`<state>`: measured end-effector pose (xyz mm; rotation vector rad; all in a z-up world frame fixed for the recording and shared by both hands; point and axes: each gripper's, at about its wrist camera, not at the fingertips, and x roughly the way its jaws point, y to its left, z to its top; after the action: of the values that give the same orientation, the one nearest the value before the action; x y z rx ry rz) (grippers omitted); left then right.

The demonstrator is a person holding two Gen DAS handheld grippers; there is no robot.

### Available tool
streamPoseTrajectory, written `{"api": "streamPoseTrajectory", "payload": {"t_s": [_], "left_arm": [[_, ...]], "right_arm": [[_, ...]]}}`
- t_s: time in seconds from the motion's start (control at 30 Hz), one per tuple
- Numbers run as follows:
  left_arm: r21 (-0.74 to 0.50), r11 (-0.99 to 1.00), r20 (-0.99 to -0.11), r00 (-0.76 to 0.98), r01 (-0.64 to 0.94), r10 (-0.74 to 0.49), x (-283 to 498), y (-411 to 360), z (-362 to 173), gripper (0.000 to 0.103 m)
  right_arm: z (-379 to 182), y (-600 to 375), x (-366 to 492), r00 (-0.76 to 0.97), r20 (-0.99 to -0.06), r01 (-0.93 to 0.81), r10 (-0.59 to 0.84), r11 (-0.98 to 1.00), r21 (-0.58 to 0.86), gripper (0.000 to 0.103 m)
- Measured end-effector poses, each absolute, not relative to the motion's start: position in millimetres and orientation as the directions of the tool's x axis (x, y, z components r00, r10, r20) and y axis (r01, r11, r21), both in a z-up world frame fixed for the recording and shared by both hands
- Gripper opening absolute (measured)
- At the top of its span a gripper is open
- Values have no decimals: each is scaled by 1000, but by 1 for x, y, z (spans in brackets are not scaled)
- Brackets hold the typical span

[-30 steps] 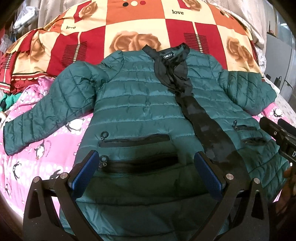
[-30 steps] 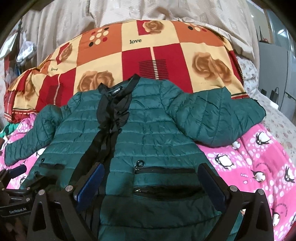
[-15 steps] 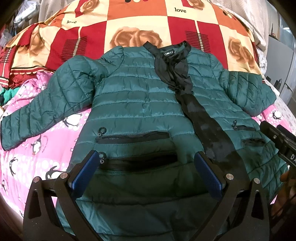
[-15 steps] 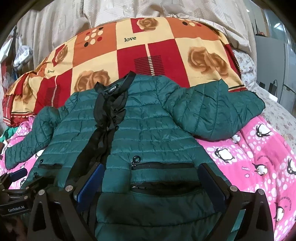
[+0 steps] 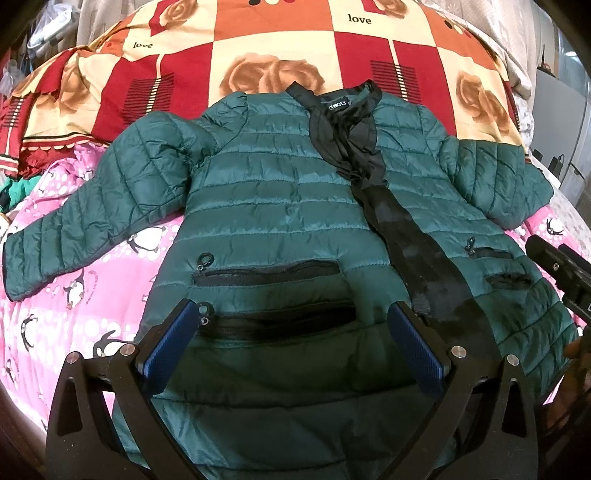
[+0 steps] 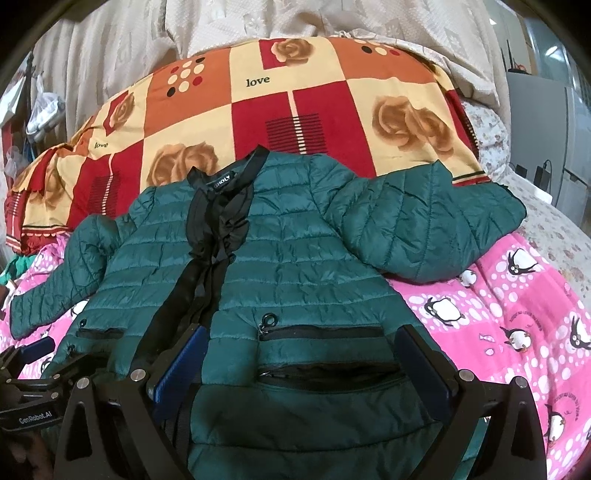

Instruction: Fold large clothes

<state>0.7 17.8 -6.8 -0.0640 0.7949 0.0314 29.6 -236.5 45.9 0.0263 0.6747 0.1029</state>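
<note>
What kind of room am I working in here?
Most likely a bedroom: the green jacket lies on a bed with a pink penguin sheet, a rose-patterned blanket behind it.

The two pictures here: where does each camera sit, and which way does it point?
Left wrist: rides the left gripper, looking up the quilted dark green puffer jacket from its hem; the right gripper's black body shows at the right edge.
Right wrist: rides the right gripper, same direction; the left gripper shows bottom left.
Shared: jacket, rose-patterned patchwork quilt, pink penguin blanket.
</note>
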Motion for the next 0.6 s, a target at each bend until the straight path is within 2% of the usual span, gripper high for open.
{"api": "streamPoseTrajectory", "payload": {"t_s": [0.6], "left_arm": [[-42, 997, -720, 694, -58, 10, 1, 20, -9, 102]], "right_arm": [[48, -242, 27, 778, -620, -85, 102, 995, 57, 101]]}}
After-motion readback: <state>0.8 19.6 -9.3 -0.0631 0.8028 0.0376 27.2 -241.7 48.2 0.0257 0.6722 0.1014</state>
